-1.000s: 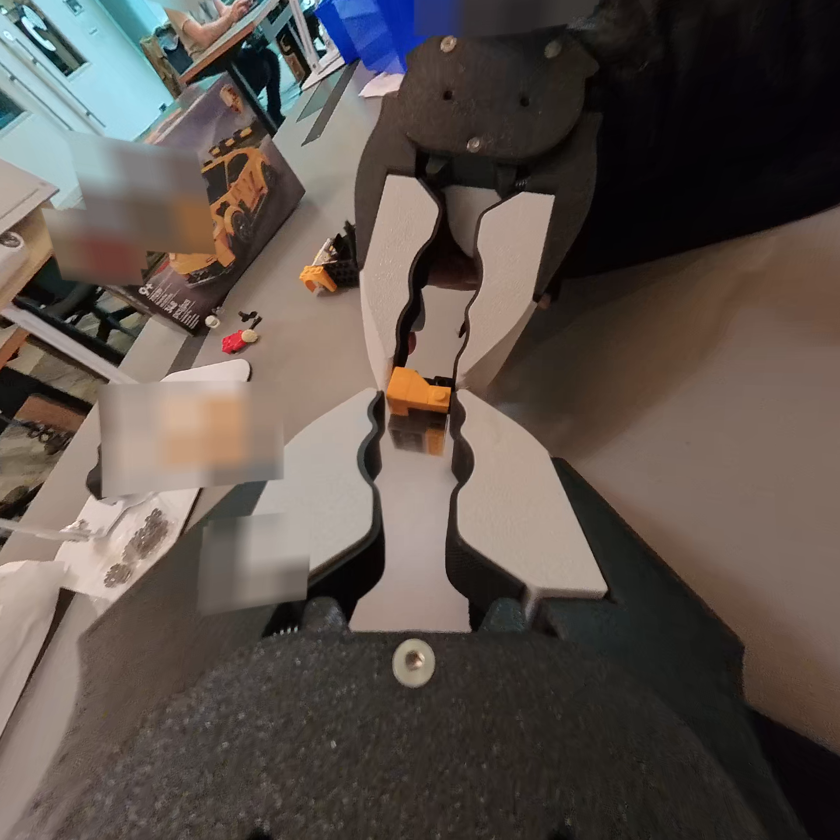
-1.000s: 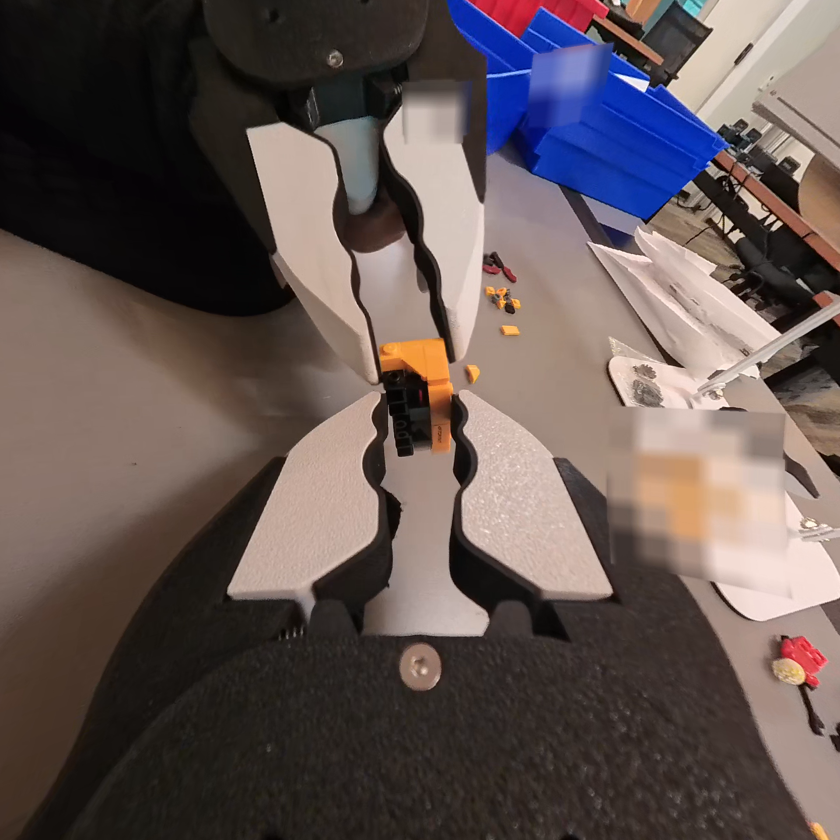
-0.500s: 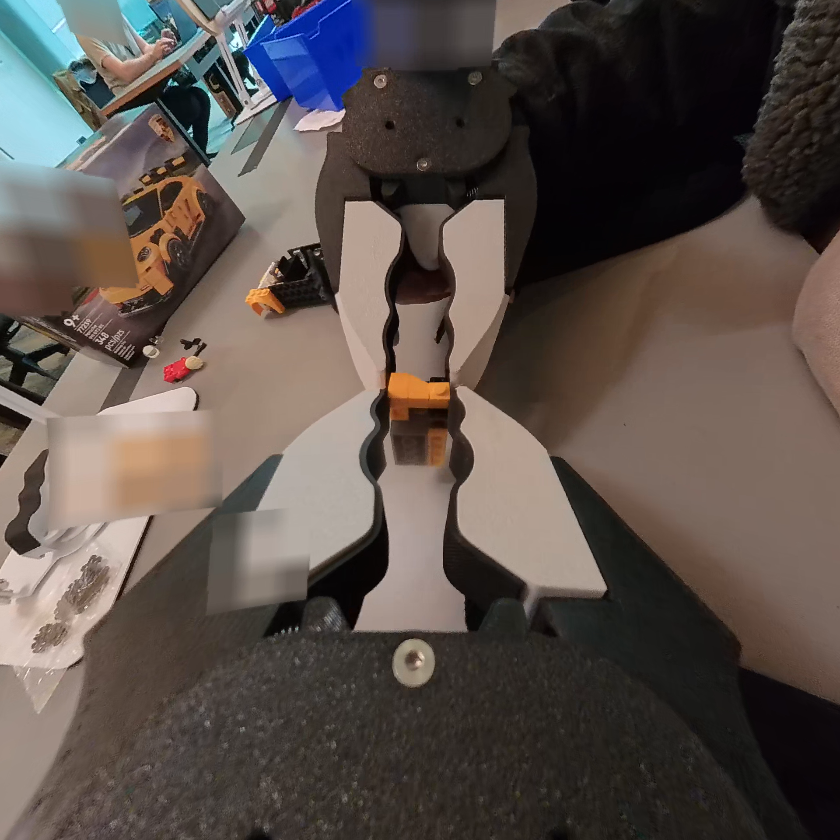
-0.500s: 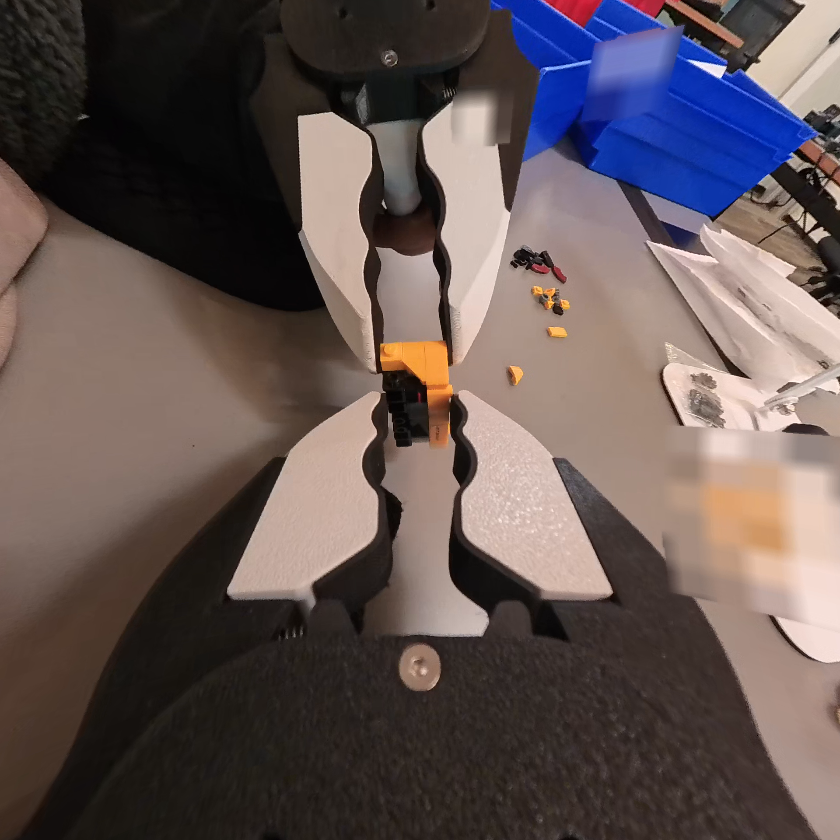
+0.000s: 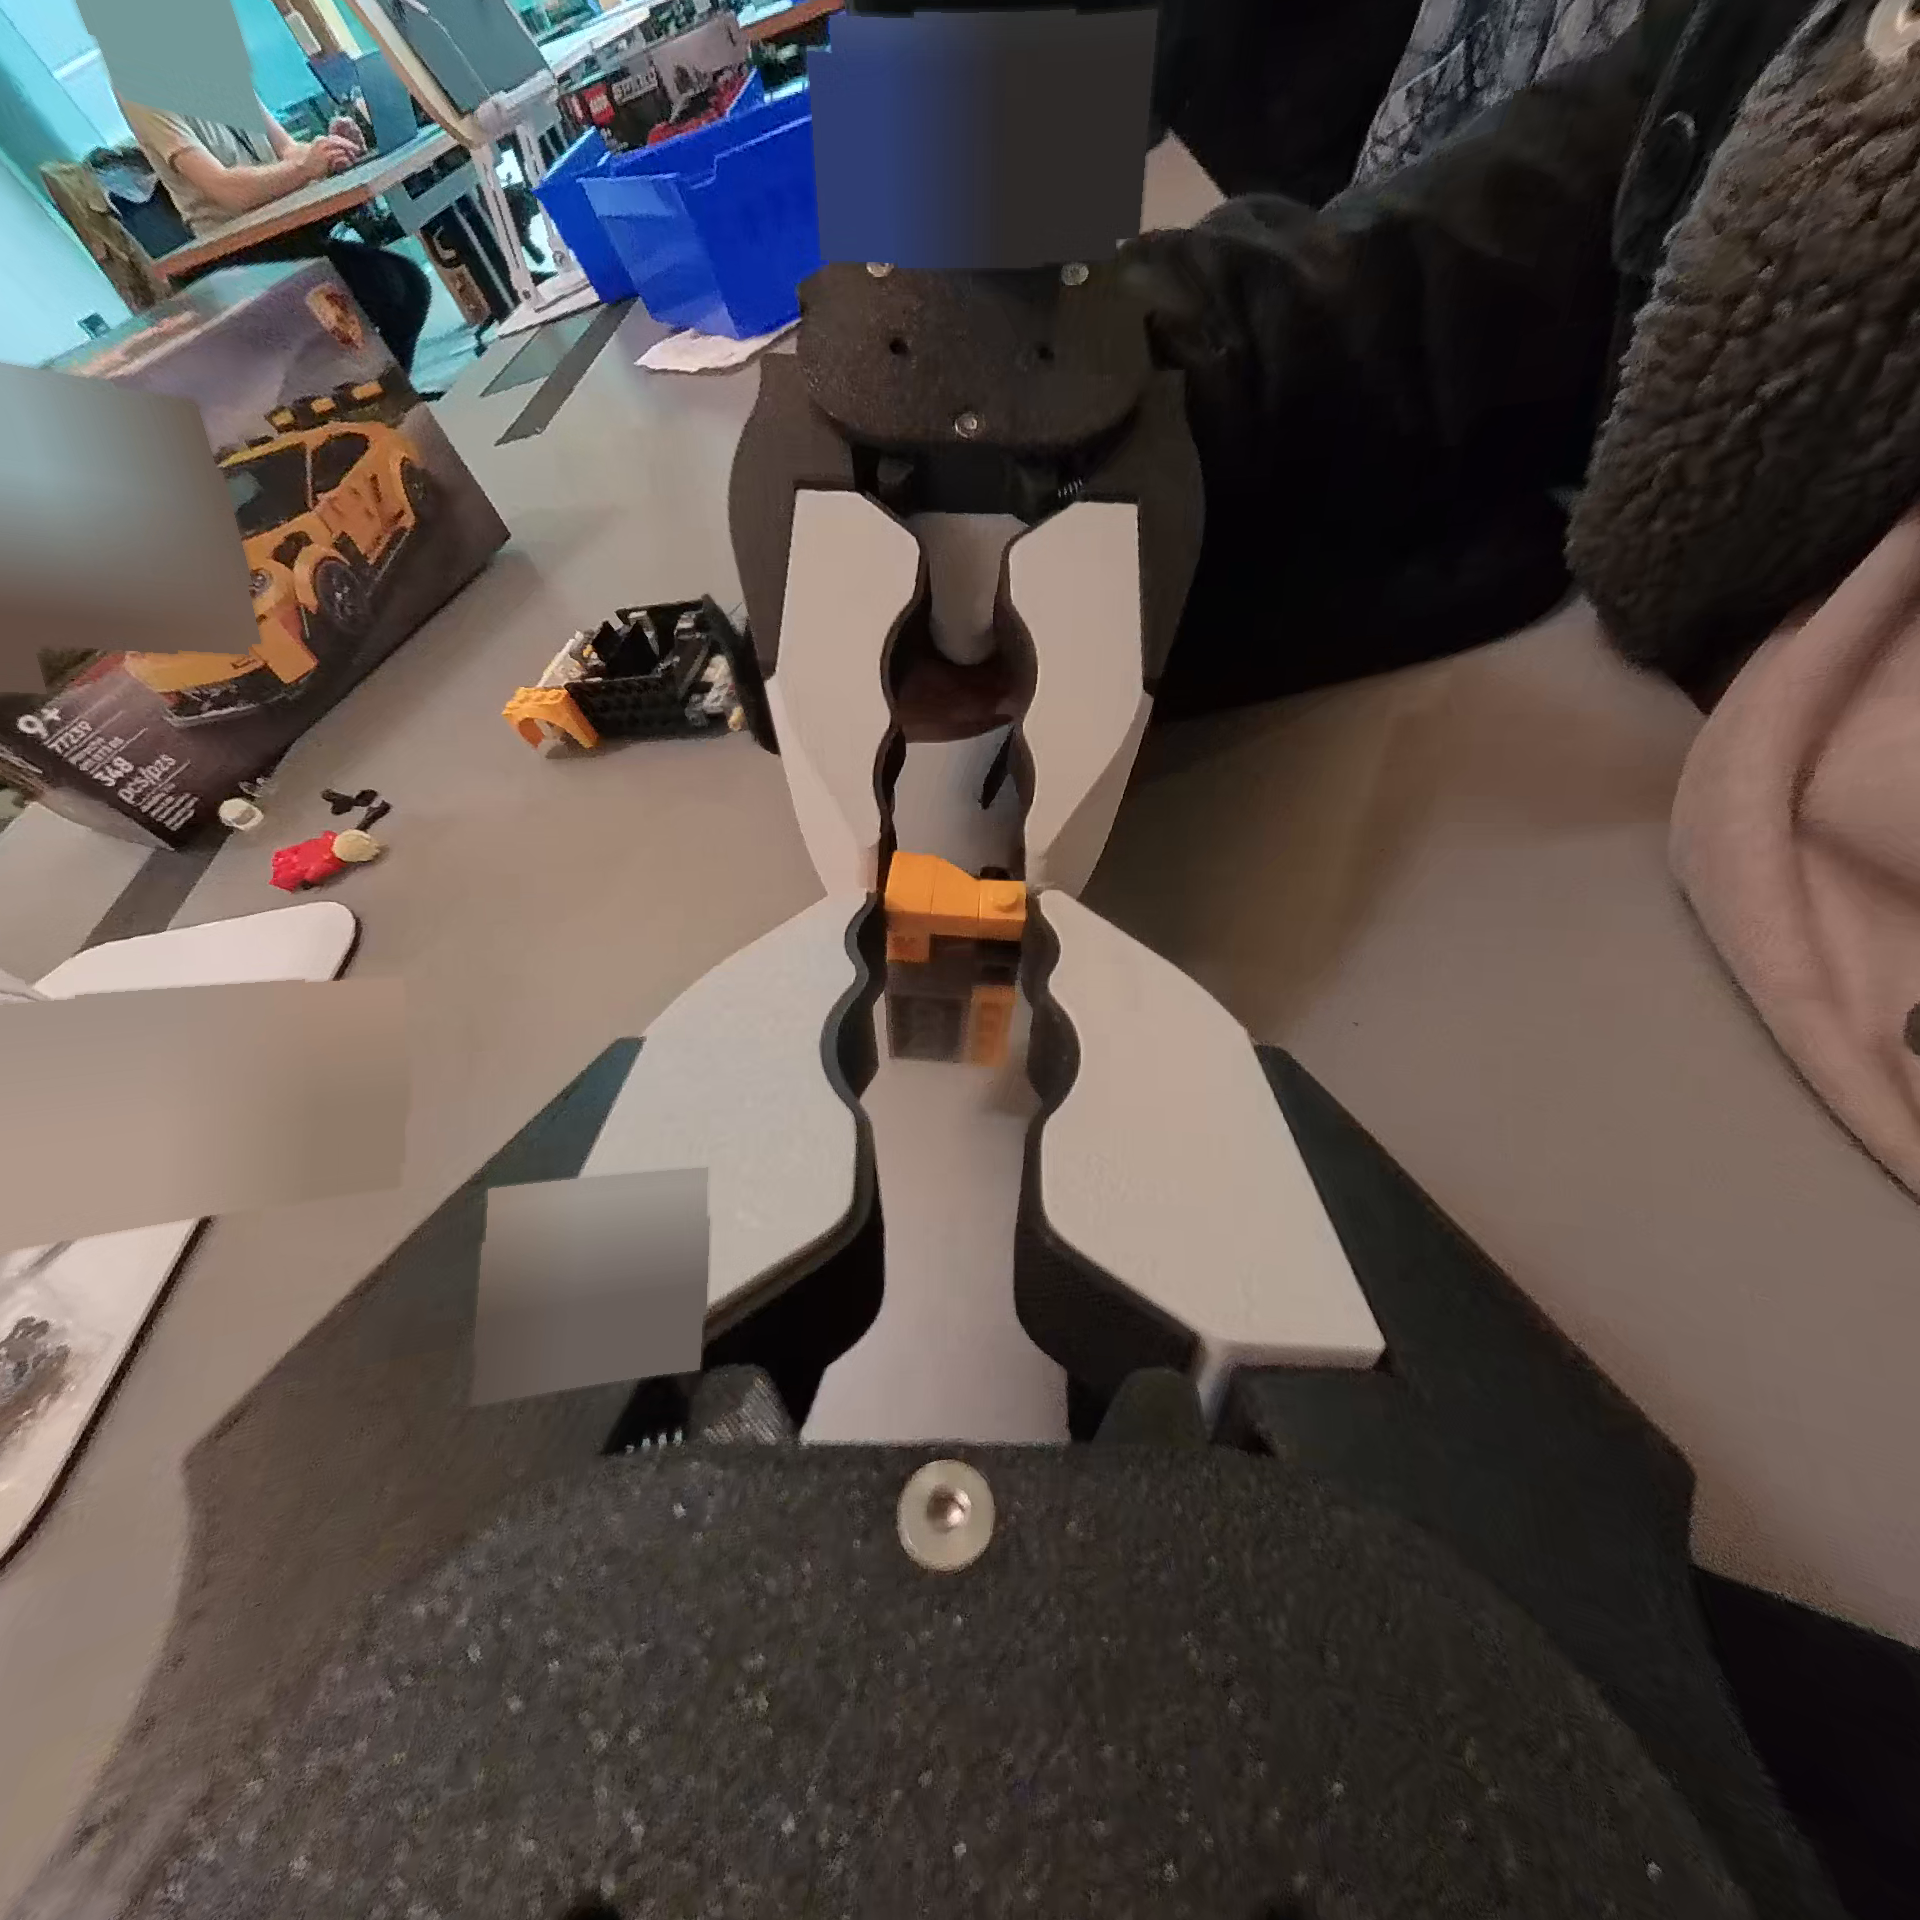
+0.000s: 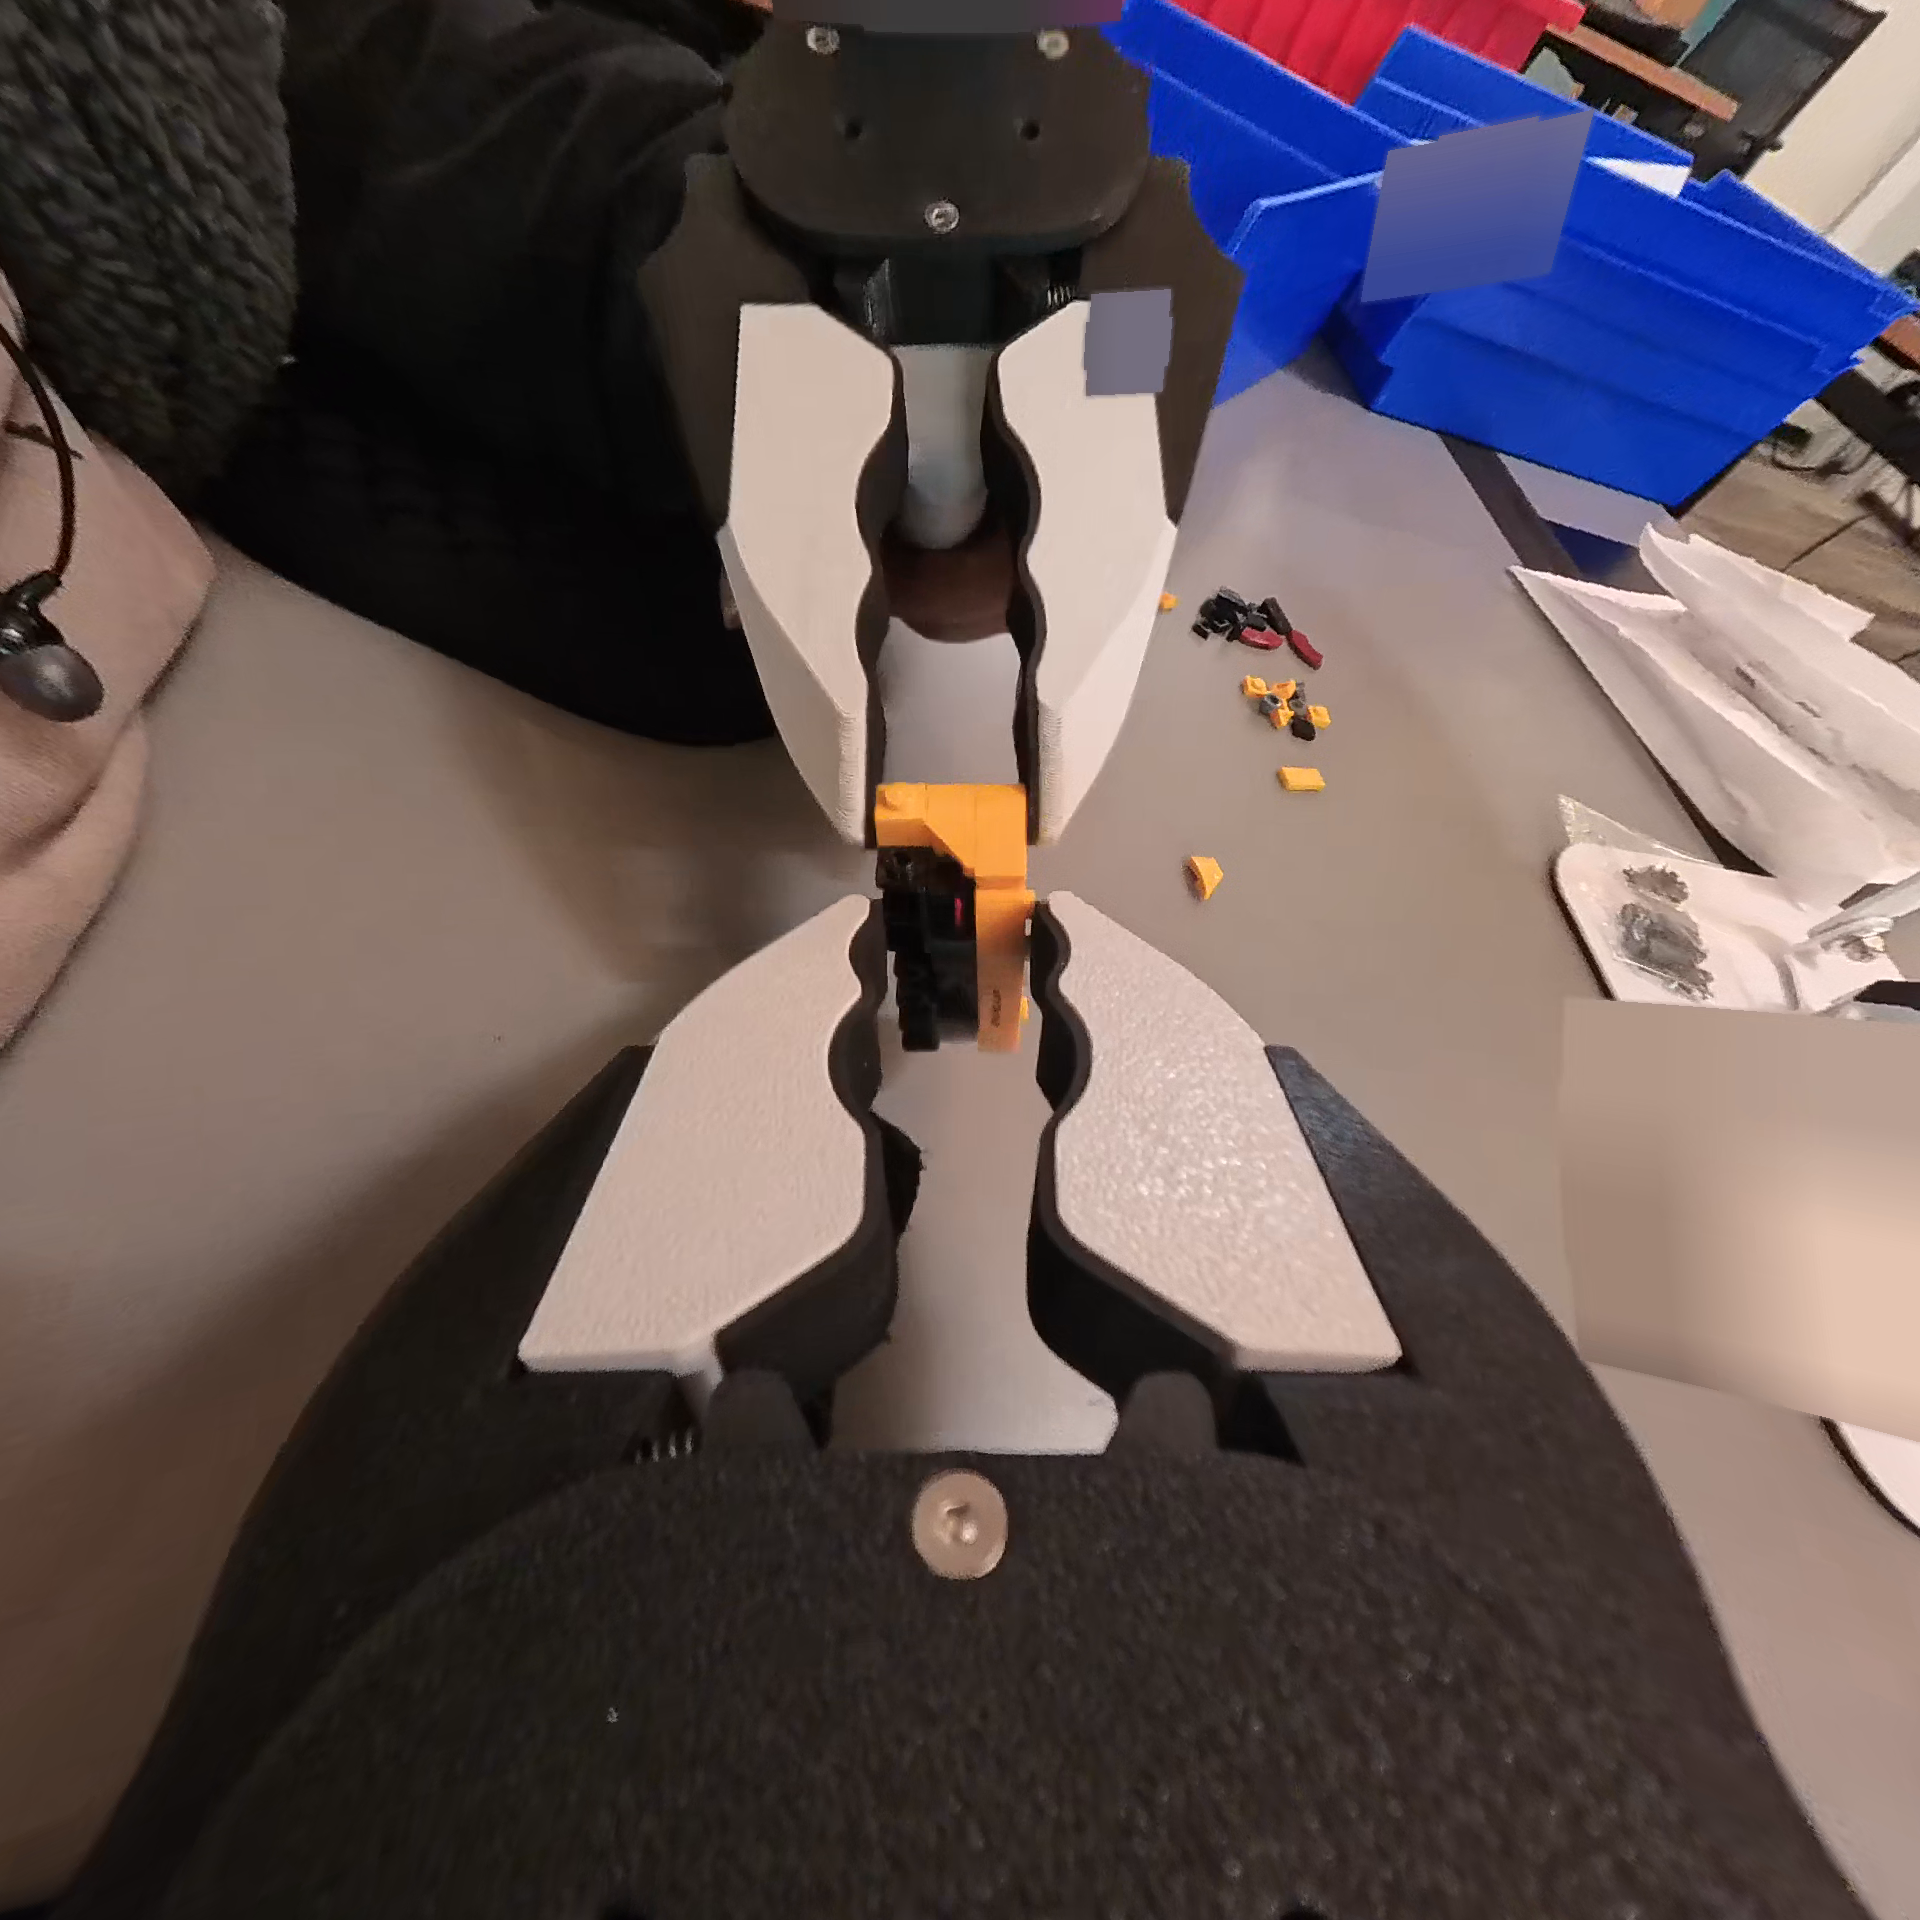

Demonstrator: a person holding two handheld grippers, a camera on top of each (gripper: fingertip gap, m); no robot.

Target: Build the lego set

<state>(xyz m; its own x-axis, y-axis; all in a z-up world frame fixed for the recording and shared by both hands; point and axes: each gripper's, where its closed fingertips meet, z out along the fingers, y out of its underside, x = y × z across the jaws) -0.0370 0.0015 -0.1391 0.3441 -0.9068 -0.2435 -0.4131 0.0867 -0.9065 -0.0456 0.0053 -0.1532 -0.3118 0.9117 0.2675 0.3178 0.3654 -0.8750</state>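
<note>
A small orange and black lego sub-assembly [image 5: 948, 997] is held above the grey table between both grippers, which face each other tip to tip. My left gripper [image 5: 951, 920] is shut on its lower black and orange part. My right gripper [image 6: 953, 914] is shut on the same sub-assembly [image 6: 951, 935], seen there with black bricks on the left and an orange panel on the right. Its orange top block [image 6: 951, 831] sits at the opposite gripper's fingertips. A partly built black chassis [image 5: 649, 675] with an orange arch lies on the table to the left.
The set's box with an orange car picture [image 5: 312, 540] stands at the left, with a red piece [image 5: 307, 862] near it. Loose orange and black pieces [image 6: 1278, 707], white paper [image 6: 1745, 686] and a bag of small parts [image 6: 1662, 925] lie at the right. Blue bins [image 6: 1507, 260] stand behind. Only a small space, under 4 cm, lies between the two pairs of fingers. Both grippers' tips are roughly 30 cm from the red piece [image 5: 307, 862].
Both grippers have swung with the sub-assembly still between them and now meet more squarely head-on. The background has shifted in both views. Neither grip has changed.
</note>
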